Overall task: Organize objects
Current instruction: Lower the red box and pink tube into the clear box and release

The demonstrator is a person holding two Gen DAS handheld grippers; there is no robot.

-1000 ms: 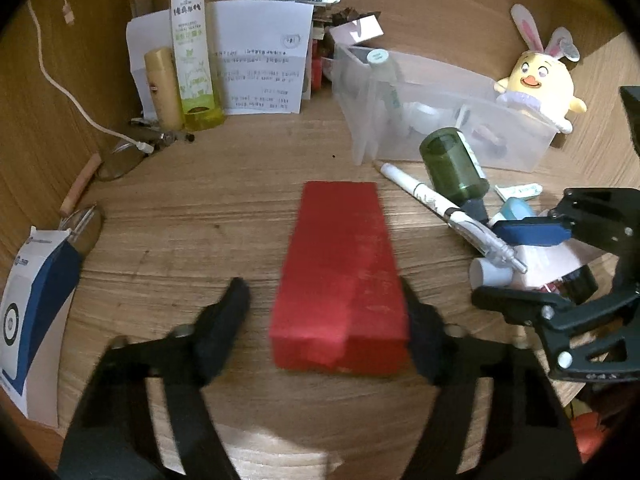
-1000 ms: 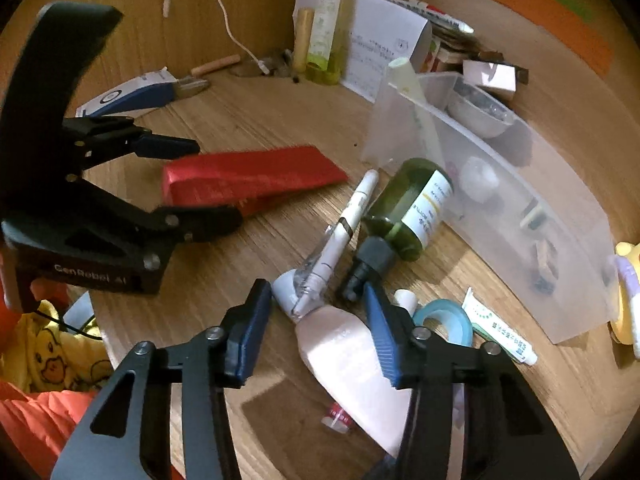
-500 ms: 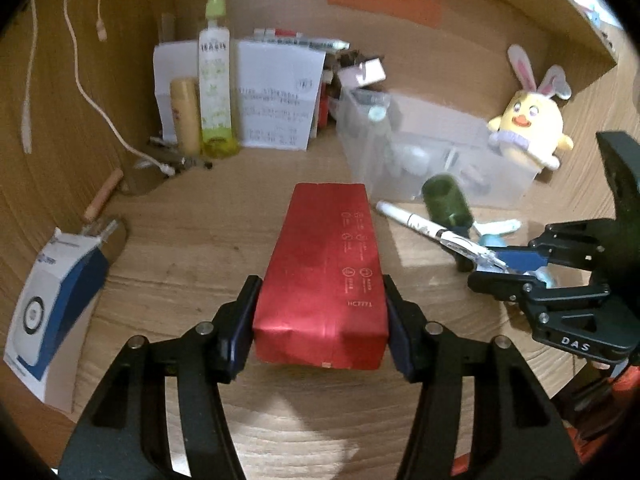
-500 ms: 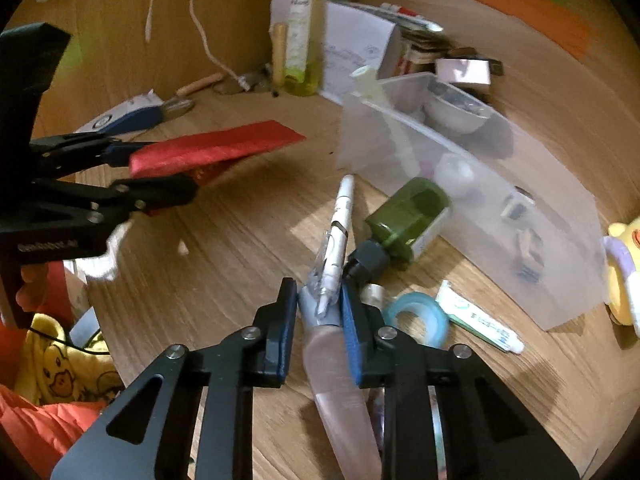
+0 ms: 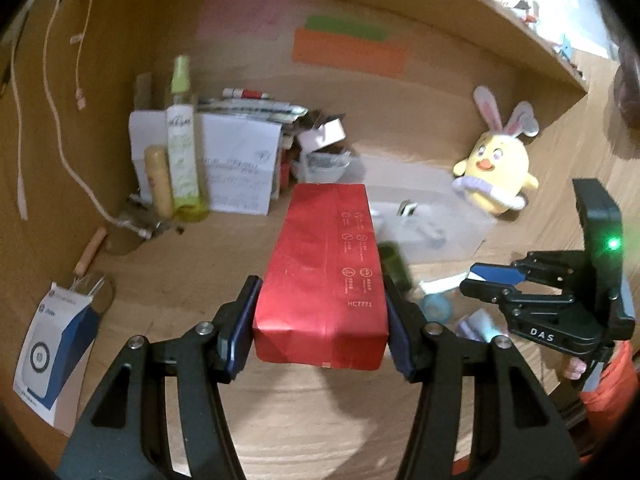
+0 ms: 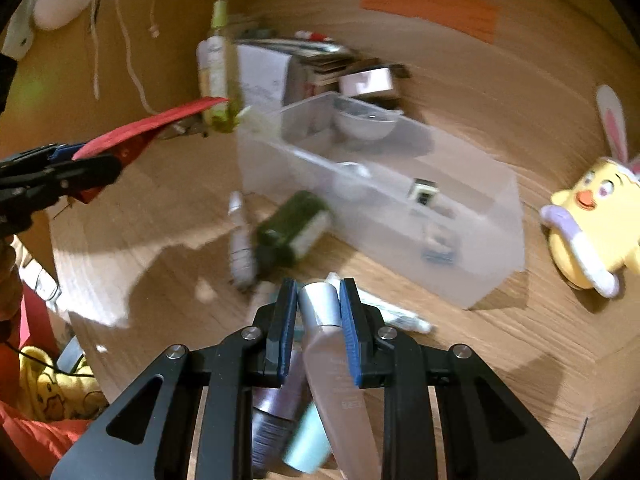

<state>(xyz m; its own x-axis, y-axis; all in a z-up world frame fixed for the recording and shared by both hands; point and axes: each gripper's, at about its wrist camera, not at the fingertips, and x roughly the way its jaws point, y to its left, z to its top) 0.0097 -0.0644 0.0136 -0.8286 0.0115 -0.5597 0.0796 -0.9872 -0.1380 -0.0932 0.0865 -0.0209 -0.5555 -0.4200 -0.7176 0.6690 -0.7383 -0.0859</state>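
Note:
My left gripper [image 5: 320,320] is shut on a long red box [image 5: 326,272] and holds it lifted above the wooden desk; the box also shows at the left of the right wrist view [image 6: 140,130]. My right gripper [image 6: 318,320] is shut on a pale squeeze tube [image 6: 336,360] by its silver cap and holds it off the desk. The right gripper also shows at the right of the left wrist view [image 5: 500,284]. A clear plastic bin [image 6: 400,200] with small items stands ahead.
A green bottle [image 6: 294,228], a white marker [image 6: 240,240] and a small white tube [image 6: 396,314] lie in front of the bin. A yellow bunny plush [image 6: 588,220] sits right. A spray bottle [image 5: 182,140], papers [image 5: 240,168] and a blue-white box [image 5: 52,352] stand left.
Both grippers rose from the desk. The left one lifted the red box higher. The right one lifted the squeeze tube up away from the marker and green bottle.

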